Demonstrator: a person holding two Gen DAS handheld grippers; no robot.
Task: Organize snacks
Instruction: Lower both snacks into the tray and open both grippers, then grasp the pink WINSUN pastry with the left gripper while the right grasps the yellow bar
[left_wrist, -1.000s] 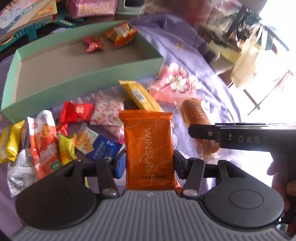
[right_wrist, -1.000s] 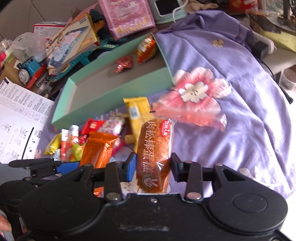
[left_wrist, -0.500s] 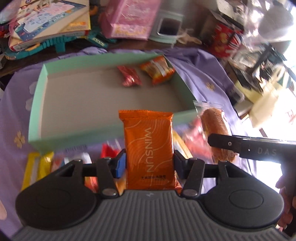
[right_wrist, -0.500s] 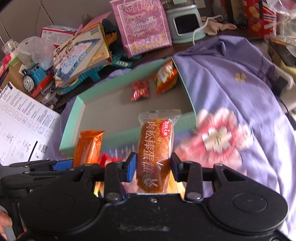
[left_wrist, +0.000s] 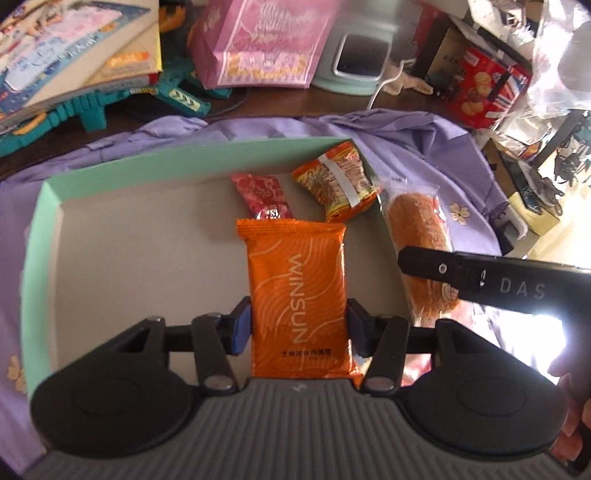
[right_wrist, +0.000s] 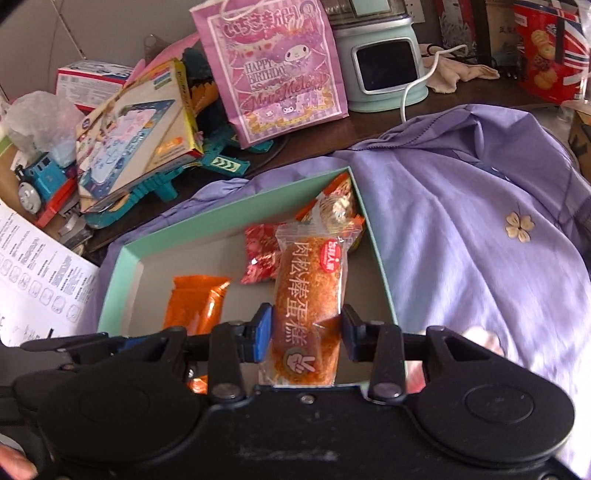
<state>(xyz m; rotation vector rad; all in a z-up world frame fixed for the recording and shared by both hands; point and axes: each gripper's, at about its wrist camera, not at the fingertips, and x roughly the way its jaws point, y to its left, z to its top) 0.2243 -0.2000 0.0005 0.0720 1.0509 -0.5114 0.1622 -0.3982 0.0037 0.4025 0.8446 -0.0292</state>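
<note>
Two grippers, each clamped on one snack, held over one mint-green box. Left gripper: grips one orange WINSUN packet above the box floor. Right gripper: grips one meat-floss cake roll near the box's right wall. Two snacks lie inside at the far corner: one red candy packet and one orange noodle-snack packet. The box rests on one purple cloth.

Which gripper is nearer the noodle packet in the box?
Right. The right gripper is by the box's right wall, below the noodle packet; the left gripper is mid-box, farther left.
</note>
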